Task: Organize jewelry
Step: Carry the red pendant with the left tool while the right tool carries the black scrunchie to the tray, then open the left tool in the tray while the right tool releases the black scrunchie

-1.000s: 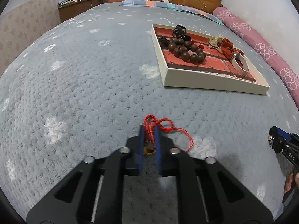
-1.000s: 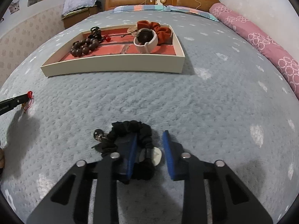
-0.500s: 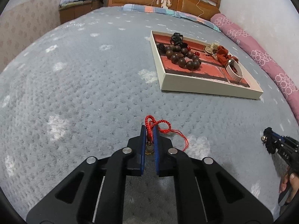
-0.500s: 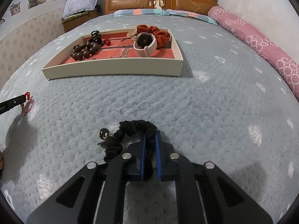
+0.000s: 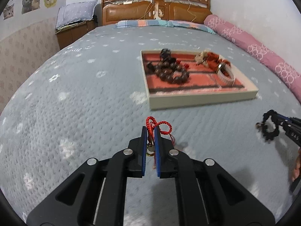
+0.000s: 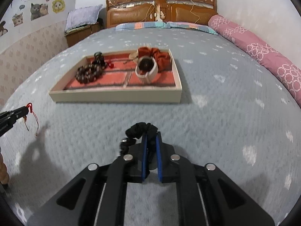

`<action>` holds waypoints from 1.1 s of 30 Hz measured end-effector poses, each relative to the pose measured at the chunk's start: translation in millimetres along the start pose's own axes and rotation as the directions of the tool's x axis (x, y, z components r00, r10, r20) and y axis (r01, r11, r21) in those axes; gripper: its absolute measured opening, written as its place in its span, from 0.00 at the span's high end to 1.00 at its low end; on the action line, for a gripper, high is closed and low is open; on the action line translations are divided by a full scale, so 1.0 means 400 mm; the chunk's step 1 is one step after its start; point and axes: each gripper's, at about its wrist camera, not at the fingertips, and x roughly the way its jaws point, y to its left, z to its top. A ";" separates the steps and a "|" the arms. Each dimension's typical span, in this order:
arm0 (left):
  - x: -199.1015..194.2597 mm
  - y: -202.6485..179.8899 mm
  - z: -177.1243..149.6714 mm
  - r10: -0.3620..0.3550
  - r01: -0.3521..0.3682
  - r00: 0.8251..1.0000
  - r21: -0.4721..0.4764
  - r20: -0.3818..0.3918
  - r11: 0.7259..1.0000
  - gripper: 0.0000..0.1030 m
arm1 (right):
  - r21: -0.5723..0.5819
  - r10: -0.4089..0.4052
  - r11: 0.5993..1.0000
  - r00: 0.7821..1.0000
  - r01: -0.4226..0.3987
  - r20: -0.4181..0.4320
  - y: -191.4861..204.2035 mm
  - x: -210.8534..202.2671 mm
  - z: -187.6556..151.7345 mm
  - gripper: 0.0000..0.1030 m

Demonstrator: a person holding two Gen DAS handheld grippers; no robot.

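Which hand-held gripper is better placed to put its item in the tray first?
Probably the right hand-held gripper. It holds the black scrunchie and faces the tray's long front wall squarely; the left, holding the red cord, sees the tray off to one side.

Left wrist view: low over the bed [image 5: 84,94], facing the headboard [image 5: 156,13], tray [image 5: 203,99] ahead-right. Right wrist view: same height and heading, tray [image 6: 116,96] ahead-left. Shared: tray, headboard, each other's hand-held gripper at frame edge.

One tray [image 6: 116,95], two scrunchies [image 6: 161,56], one bead bracelet [image 6: 87,74]
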 end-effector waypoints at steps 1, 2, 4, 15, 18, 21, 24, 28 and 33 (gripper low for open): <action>-0.002 -0.007 0.016 -0.011 0.011 1.000 -0.008 0.004 1.000 0.94 | -0.004 0.001 1.000 1.000 -0.001 0.008 0.002 0.001 0.019 0.91; -0.002 -0.011 0.029 -0.020 0.020 1.000 -0.012 0.008 1.000 0.94 | -0.006 0.000 1.000 1.000 0.000 0.015 0.003 0.002 0.031 0.91; -0.004 -0.026 0.060 -0.030 0.031 0.999 -0.017 0.021 0.999 0.94 | -0.009 0.004 1.000 0.999 -0.004 0.031 0.006 0.004 0.071 0.91; 0.086 -0.126 0.228 -0.066 0.068 0.997 -0.049 0.028 0.997 0.94 | -0.025 0.026 0.999 0.996 -0.024 0.086 0.033 0.058 0.258 0.91; 0.137 -0.136 0.250 -0.058 0.058 0.998 -0.059 0.007 0.997 0.94 | -0.031 0.026 0.999 0.996 -0.023 0.090 0.041 0.091 0.285 0.91; 0.191 -0.142 0.266 -0.047 0.047 0.999 -0.067 -0.004 0.997 0.94 | -0.031 0.030 0.999 0.996 -0.027 0.090 0.042 0.125 0.298 0.91; 0.234 -0.147 0.271 -0.031 0.030 0.999 -0.054 -0.011 0.998 0.94 | -0.025 0.031 0.999 0.996 -0.029 0.078 0.041 0.168 0.302 0.91; 0.283 -0.156 0.262 -0.018 0.017 0.999 -0.041 -0.027 0.999 0.94 | -0.024 0.019 1.000 0.998 -0.018 0.055 0.037 0.226 0.289 0.91; 0.325 -0.158 0.251 -0.015 0.013 0.999 -0.044 -0.043 0.999 0.94 | -0.009 0.021 1.000 0.999 -0.021 0.032 0.026 0.269 0.266 0.91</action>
